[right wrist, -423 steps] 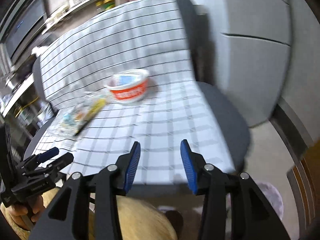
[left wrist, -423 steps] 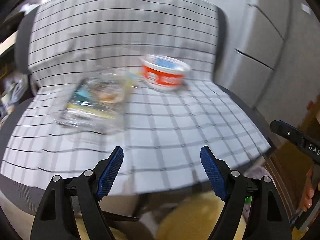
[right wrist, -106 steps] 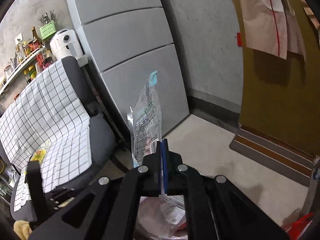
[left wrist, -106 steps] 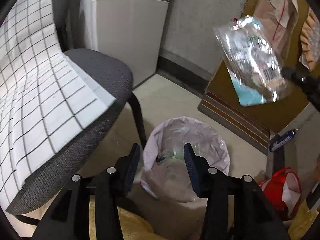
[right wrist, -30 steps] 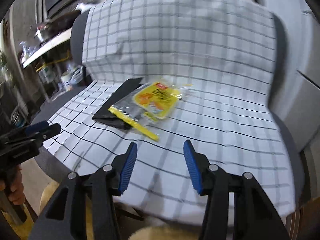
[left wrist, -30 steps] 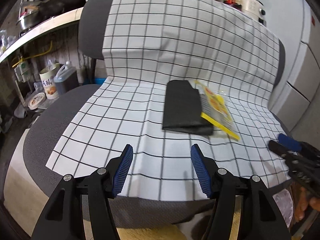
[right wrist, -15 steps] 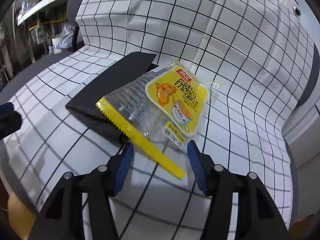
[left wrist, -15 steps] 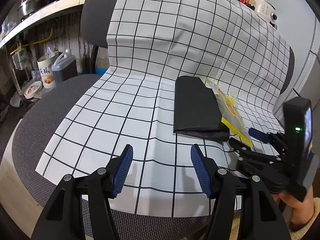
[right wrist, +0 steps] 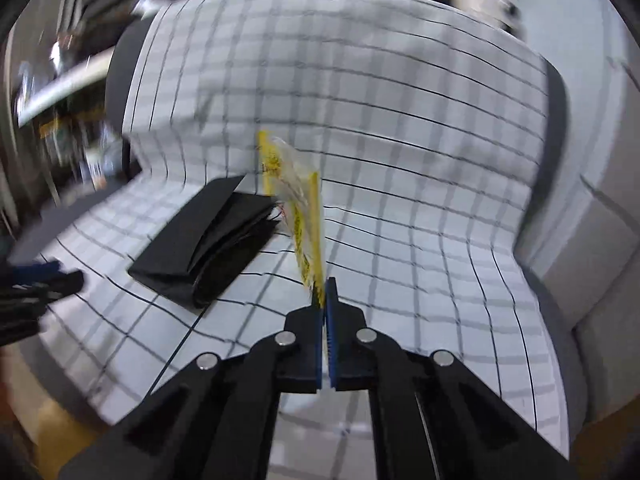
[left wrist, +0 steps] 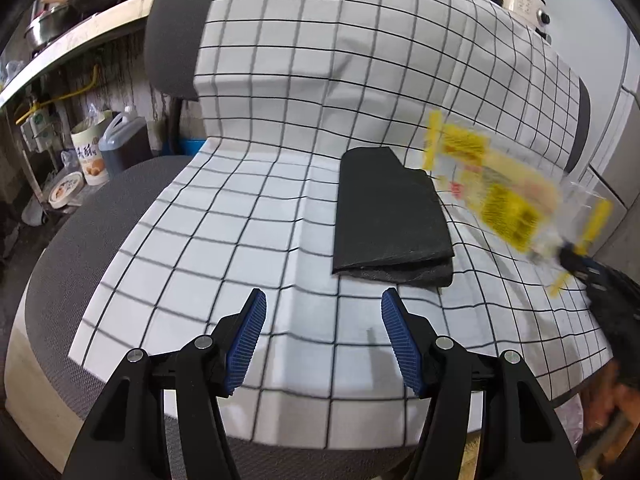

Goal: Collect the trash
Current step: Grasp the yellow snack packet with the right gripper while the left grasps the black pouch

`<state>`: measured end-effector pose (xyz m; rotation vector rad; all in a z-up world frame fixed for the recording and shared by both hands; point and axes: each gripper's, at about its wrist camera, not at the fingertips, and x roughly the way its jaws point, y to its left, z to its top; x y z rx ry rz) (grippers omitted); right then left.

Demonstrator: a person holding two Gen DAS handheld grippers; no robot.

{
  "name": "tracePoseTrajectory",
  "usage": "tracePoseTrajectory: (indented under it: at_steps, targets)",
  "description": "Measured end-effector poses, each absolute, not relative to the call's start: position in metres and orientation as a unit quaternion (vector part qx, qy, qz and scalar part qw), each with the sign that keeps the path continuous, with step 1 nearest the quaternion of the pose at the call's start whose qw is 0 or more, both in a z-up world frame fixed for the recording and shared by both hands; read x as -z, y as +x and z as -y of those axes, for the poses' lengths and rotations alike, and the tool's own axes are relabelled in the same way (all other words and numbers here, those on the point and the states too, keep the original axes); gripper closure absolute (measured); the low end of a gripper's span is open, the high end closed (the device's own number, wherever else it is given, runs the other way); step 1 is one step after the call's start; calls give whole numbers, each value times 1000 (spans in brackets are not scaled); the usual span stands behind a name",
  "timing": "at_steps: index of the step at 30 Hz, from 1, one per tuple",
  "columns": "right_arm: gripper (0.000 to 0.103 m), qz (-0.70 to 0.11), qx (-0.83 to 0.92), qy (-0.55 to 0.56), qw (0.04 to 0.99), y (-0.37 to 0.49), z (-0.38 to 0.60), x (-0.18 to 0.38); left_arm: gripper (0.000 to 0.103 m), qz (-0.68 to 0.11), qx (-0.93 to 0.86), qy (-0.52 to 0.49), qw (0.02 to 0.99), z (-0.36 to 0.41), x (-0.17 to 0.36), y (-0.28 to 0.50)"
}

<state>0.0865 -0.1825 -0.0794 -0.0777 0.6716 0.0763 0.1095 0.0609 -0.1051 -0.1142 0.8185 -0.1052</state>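
Observation:
My right gripper (right wrist: 324, 292) is shut on a yellow and clear snack wrapper (right wrist: 298, 196) and holds it edge-on, lifted above the checked cloth (right wrist: 400, 160) on the chair. The wrapper (left wrist: 500, 192) also shows blurred at the right of the left wrist view, with the right gripper (left wrist: 576, 260) below it. A folded black bag (left wrist: 390, 216) lies flat on the cloth and also shows in the right wrist view (right wrist: 208, 236). My left gripper (left wrist: 322, 336) is open and empty, above the cloth's front part, short of the black bag.
The cloth covers a grey office chair (left wrist: 64, 272). A shelf with pans (left wrist: 72, 32) and bottles and tubs (left wrist: 100, 152) on the floor stand to the left. A white appliance (right wrist: 600, 220) stands to the right.
My right gripper has shut on the yellow wrapper and lifted it off the black bag and cloth. My left gripper has held about the same place, still open.

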Motion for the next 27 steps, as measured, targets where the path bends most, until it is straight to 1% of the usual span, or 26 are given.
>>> tracePoseTrajectory:
  at_steps: [2, 3, 4, 11, 18, 20, 22, 23, 24, 26, 27]
  targets:
    - [101, -325, -35, -14, 945, 74, 200, 73, 41, -401, 61, -36, 913, -47, 105, 115]
    - [101, -318, -29, -1, 948, 65, 211, 69, 34, -402, 71, -22, 913, -37, 105, 118]
    - [101, -314, -24, 9, 949, 58, 219, 67, 24, -401, 75, -14, 913, -30, 104, 120]
    - [101, -305, -18, 82, 949, 24, 260, 63, 24, -377, 83, 61, 921, 29, 98, 138]
    - [101, -307, -20, 111, 945, 21, 285, 68, 25, -384, 27, 146, 911, 64, 115, 169]
    - [101, -307, -20, 115, 944, 20, 287, 70, 32, -391, 14, 154, 907, 67, 121, 178]
    - [101, -309, -22, 117, 944, 20, 289, 71, 41, -404, 6, 155, 902, 67, 129, 187]
    - [101, -309, -23, 117, 943, 21, 290, 72, 44, -411, 0, 154, 899, 66, 134, 192]
    - [101, -310, -24, 119, 943, 21, 291, 73, 52, -412, -3, 152, 899, 64, 135, 194]
    - [101, -310, -24, 119, 943, 21, 291, 74, 62, -407, -8, 146, 902, 60, 134, 194]
    - [101, -310, -24, 120, 943, 21, 292, 74, 74, -404, -5, 140, 904, 58, 132, 192]
